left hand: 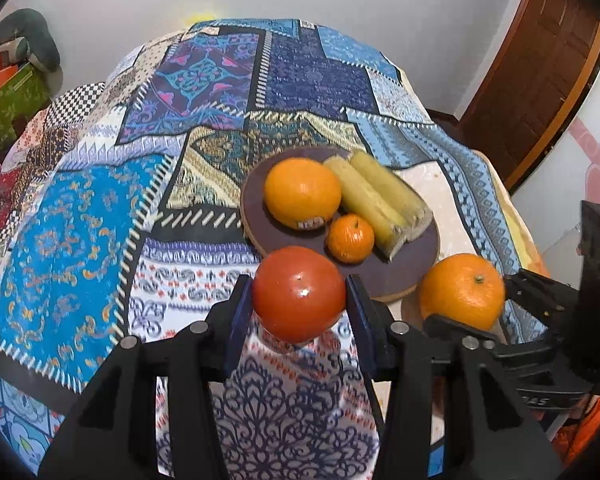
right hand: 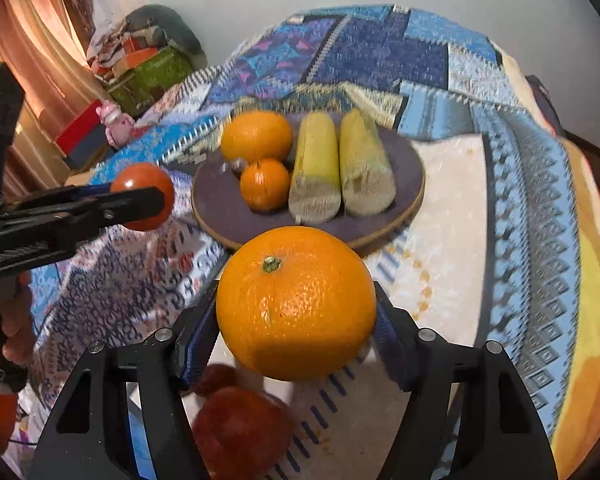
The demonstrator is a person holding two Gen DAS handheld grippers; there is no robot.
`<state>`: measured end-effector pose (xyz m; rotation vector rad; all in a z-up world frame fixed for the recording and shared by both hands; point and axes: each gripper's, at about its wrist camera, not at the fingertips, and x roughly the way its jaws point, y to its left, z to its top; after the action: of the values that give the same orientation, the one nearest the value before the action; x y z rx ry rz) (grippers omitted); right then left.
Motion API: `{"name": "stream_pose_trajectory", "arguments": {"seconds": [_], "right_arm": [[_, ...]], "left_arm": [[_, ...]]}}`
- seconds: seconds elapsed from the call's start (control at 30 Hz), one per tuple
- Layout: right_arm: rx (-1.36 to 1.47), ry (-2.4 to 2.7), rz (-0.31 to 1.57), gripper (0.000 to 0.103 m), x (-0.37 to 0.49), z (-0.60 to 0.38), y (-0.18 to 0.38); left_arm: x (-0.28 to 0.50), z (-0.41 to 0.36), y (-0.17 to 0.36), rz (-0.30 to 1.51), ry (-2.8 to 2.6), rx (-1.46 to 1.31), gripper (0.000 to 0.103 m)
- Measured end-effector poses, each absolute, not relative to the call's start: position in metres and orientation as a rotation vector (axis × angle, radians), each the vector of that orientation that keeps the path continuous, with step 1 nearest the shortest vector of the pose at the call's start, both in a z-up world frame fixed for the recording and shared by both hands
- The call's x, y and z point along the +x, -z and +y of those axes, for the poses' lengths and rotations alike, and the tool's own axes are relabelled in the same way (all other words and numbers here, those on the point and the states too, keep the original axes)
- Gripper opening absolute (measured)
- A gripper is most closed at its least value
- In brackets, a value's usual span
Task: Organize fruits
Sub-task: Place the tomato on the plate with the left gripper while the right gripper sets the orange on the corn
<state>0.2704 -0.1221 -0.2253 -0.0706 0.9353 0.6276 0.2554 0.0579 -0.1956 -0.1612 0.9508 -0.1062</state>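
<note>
Between the left gripper's jaws, a glossy red tomato sits clamped; right gripper grips a pebbly, green-stemmed orange, both just short of the plate.

fruits on plate, perhaps mid-table

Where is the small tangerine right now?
The small tangerine lies on the round plate, at its near side, between the large orange and the two yellow pieces.
</note>
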Motion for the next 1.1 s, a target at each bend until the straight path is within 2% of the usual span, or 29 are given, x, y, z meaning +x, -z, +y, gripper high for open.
{"name": "stream_pose_trajectory", "arguments": {"seconds": [0.33, 0.87, 0.97, 1.1], "right_arm": [[-0.032, -0.583, 0.832, 0.066, 0.311, -0.112, 0.189], [-0.088, -0.556, 0.867, 0.066, 0.356, -0.087, 0.212], [-0.083, -0.571, 0.869, 0.067, 0.355, -0.088, 0.212], [-0.081, -0.581, 0.870, 0.067, 0.353, -0.089, 0.213]], "left_arm": [[0.293, 0.055, 0.203, 0.958, 0.086, -0.151, 0.046], [0.308, 0.053, 0.221, 0.970, 0.107, -0.138, 0.046], [0.310, 0.053, 0.224, 0.979, 0.108, -0.136, 0.049], [0.309, 0.052, 0.227, 0.987, 0.111, -0.140, 0.059]]}}
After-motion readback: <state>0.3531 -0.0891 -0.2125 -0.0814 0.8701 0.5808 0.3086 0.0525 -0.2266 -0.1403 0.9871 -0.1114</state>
